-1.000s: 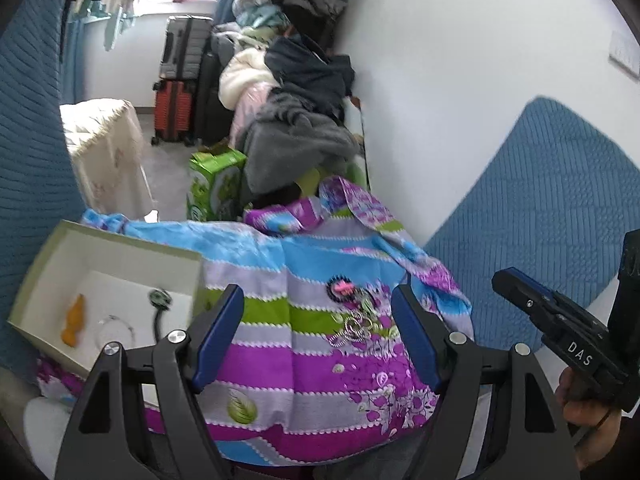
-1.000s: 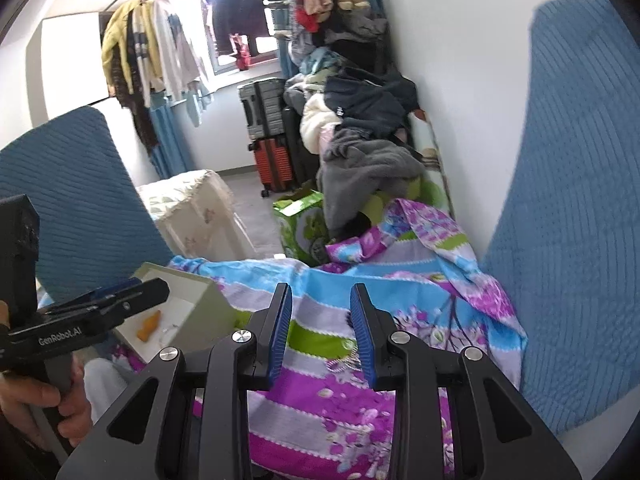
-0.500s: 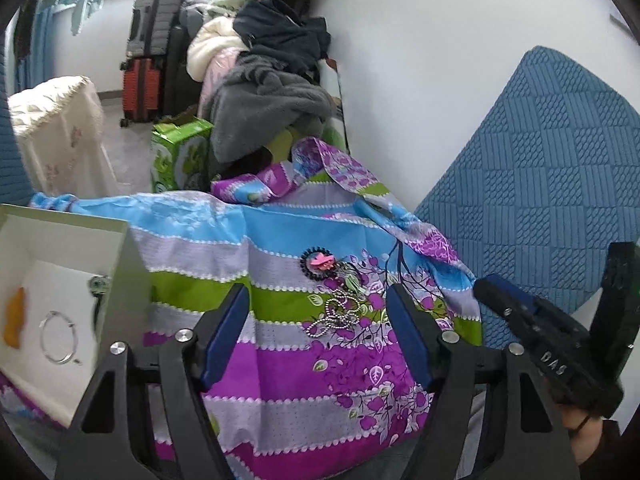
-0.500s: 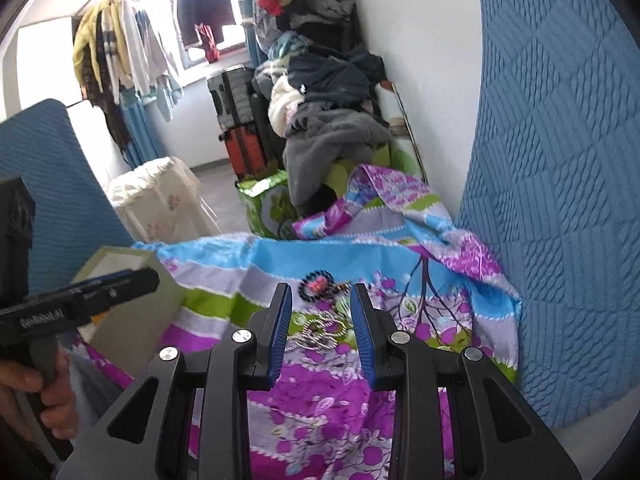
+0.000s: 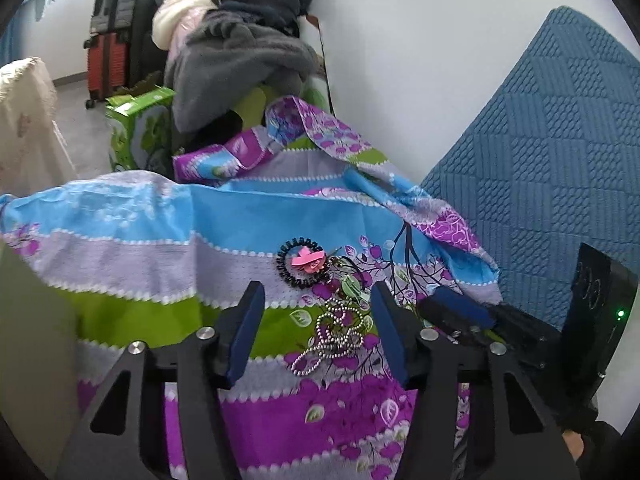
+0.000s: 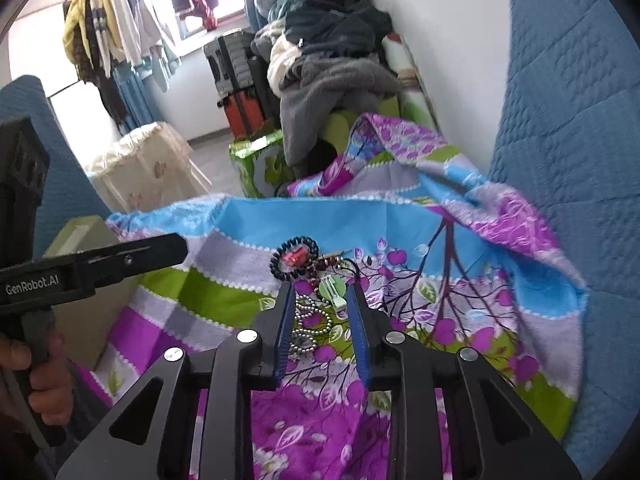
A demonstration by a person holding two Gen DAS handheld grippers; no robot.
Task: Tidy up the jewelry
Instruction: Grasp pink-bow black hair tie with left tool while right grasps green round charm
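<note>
Jewelry lies in a small heap on the striped floral cloth [image 5: 132, 240], and I take that cloth as my landmark. Near its middle, where the lilac stripe meets the green one, sits a black coiled hair tie [image 5: 298, 262] with a pink bow clip [image 5: 307, 260] inside its ring. Toward the near edge of the cloth from there comes a pale green clip [image 6: 333, 289], and nearer still a silver ball chain [image 5: 334, 334] in loose loops over the green and purple stripes.

My left gripper [image 5: 318, 332] points down at the cloth with its blue-padded jaws set either side of the ball chain. They are closing, yet a clear gap remains on both sides and neither pad touches the chain. The hair tie and bow lie just beyond the fingertips, farther up the cloth.

My right gripper [image 6: 320, 328] comes at the same heap, its jaws narrow and also closing. In its own camera the ball chain [image 6: 308, 326] shows between the blue pads, with the green clip at their tips; the pads do not press on either, as far as I can tell. The coiled hair tie [image 6: 294, 262] lies just past the tips.

At the cloth's left edge stands a pale box [image 6: 86, 236], well apart from the heap. At the cloth's right edge is a blue quilted cushion [image 5: 560, 160].
</note>
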